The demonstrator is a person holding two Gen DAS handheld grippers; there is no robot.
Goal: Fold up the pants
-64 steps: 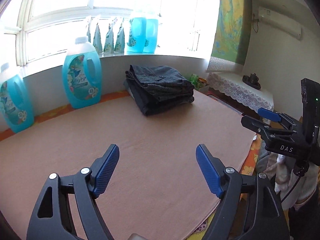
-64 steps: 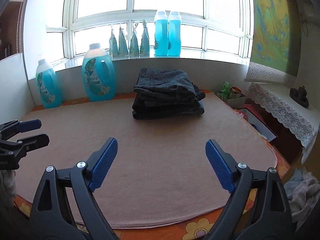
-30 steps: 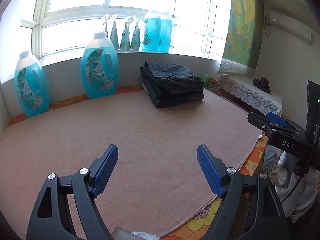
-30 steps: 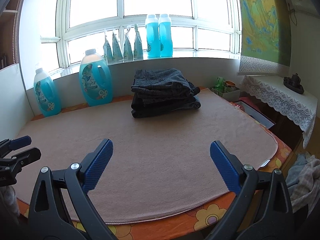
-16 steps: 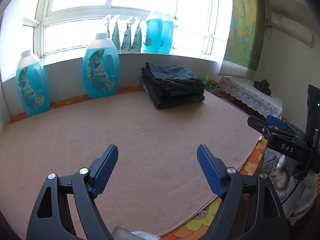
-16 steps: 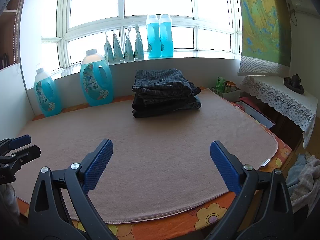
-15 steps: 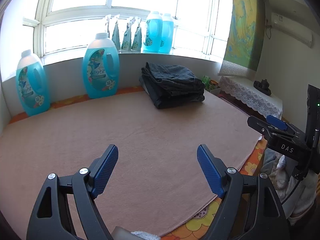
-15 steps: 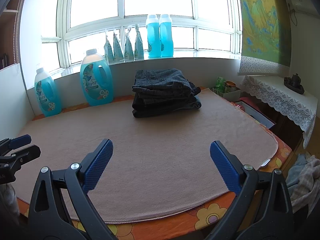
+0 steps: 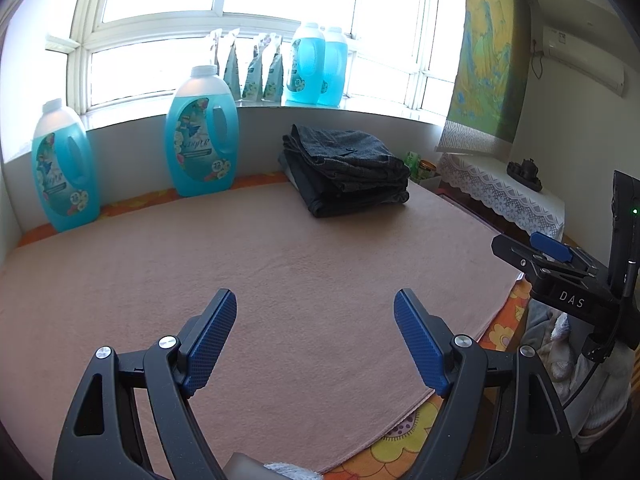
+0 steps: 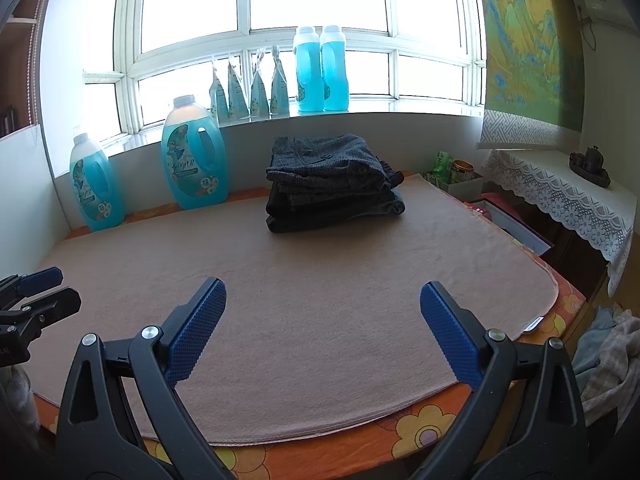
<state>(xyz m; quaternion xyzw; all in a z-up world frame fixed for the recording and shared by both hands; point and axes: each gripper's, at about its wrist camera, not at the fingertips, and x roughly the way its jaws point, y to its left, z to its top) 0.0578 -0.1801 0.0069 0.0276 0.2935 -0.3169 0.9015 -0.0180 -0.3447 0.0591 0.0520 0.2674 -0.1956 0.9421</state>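
Observation:
A stack of folded dark grey and black pants (image 9: 347, 174) (image 10: 332, 182) rests at the far side of the pink mat (image 9: 280, 264) (image 10: 320, 280), below the window sill. My left gripper (image 9: 315, 312) hovers over the near part of the mat, open, with nothing between its blue pads. My right gripper (image 10: 322, 300) is also open and empty above the mat's front edge. Each gripper shows in the other's view: the right gripper (image 9: 536, 252) at the right edge, the left gripper (image 10: 44, 292) at the left edge. Both are far from the pants.
Two large blue detergent bottles (image 10: 194, 164) (image 10: 94, 184) stand at the back left of the table, with more bottles and pouches (image 10: 320, 70) on the sill. A lace-covered side table (image 10: 560, 188) is at right. Loose cloth (image 10: 608, 356) lies low at right.
Since about two seconds ago both views have shifted slightly, showing more of the table's front edge. Over the last second nothing has visibly moved; both grippers stay open.

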